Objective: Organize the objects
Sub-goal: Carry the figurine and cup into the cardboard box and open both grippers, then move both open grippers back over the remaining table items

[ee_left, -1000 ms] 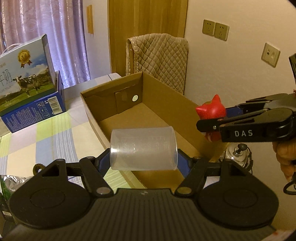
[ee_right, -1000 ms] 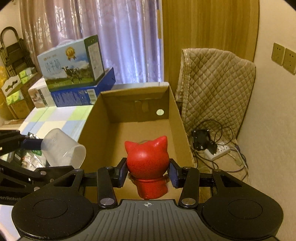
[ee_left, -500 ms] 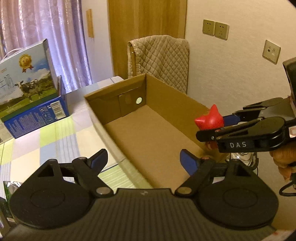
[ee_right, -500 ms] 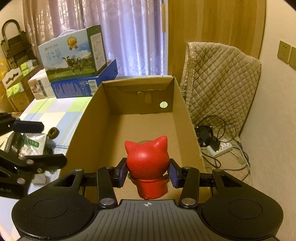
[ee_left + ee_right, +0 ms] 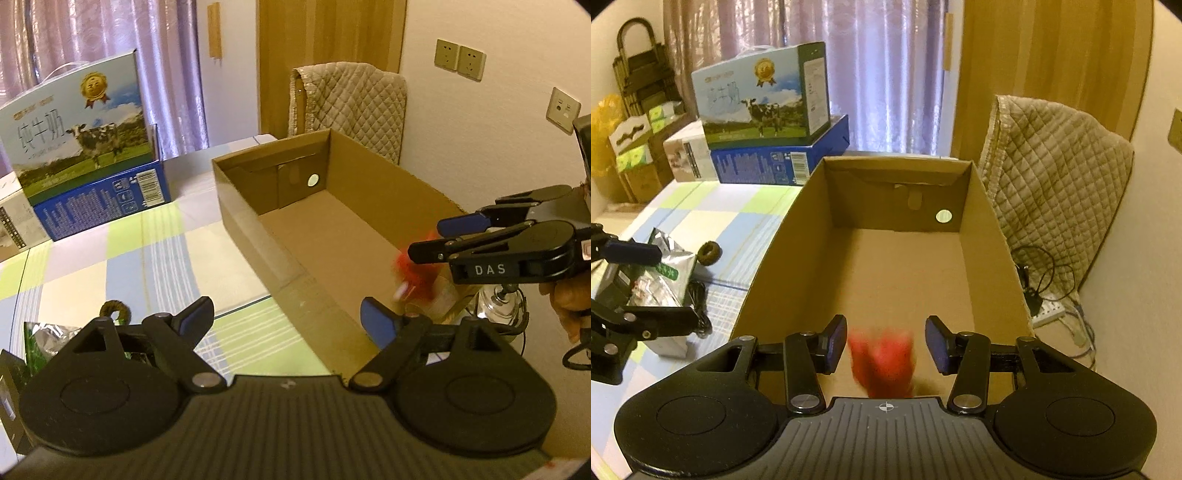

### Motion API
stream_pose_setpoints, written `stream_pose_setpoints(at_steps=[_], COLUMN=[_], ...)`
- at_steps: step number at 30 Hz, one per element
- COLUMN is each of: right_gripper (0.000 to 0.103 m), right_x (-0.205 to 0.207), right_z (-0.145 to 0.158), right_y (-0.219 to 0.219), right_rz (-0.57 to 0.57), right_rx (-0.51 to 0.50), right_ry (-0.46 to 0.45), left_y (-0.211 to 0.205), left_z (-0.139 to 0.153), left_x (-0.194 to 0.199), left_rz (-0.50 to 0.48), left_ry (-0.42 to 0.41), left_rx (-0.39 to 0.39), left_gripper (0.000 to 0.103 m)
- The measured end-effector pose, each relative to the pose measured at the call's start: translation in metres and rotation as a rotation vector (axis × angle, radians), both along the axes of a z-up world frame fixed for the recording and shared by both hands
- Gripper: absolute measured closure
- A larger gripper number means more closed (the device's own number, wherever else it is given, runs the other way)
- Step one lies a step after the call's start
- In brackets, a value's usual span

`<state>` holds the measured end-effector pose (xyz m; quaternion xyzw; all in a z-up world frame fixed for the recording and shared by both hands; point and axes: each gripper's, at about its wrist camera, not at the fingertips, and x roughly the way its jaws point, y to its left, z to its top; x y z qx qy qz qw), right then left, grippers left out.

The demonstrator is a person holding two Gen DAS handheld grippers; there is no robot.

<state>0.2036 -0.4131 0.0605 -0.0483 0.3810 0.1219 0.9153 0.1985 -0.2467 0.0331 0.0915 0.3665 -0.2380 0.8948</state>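
Note:
A red cat figure (image 5: 882,365) is a falling blur just below and between the fingers of my right gripper (image 5: 886,338), which stands open over the near end of the open cardboard box (image 5: 982,258). In the left wrist view the same red blur (image 5: 417,273) drops under the right gripper (image 5: 428,240) beside something clear low in the box (image 5: 258,229). My left gripper (image 5: 286,314) is open and empty over the box's near left edge. In the right wrist view it appears at the left (image 5: 646,286).
Milk cartons (image 5: 77,136) sit stacked at the back of the checked tablecloth (image 5: 147,258). A silver-green packet (image 5: 668,269), a brown ring (image 5: 709,253) and a black cable lie left of the box. A quilted cover (image 5: 1056,177) and a power strip (image 5: 1049,310) are on the right.
My left gripper let go of the clear cup and opened. Then my right gripper opened and the red cat figure dropped out of it toward the box floor.

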Motion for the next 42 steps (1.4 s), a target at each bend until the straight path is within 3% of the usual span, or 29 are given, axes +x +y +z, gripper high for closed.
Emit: stream_pose_setpoints(at_steps=[19,29,42], right_gripper=[0.052,0.052,0.052], right_x=[-0.030,-0.053,-0.075], right_z=[0.033,0.060,0.052], right_y=[0.042,0.098,0.167], right_rz=[0.041,0.131,0.227], right_rx=[-0.030,-0.041,-0.012], right_ry=[-0.096,-0.164,-0.153], left_y=[0.060,0.120,0.207], left_z=[0.020,0.040,0.043], left_x=[-0.027,-0.049,-0.082], left_rz=[0.095,0.193,0.341], left_ry=[-0.019,-0.049,-0.062], left_rx=[0.000,0.012,0.045], left_gripper=[0.017,0.014,0.011])
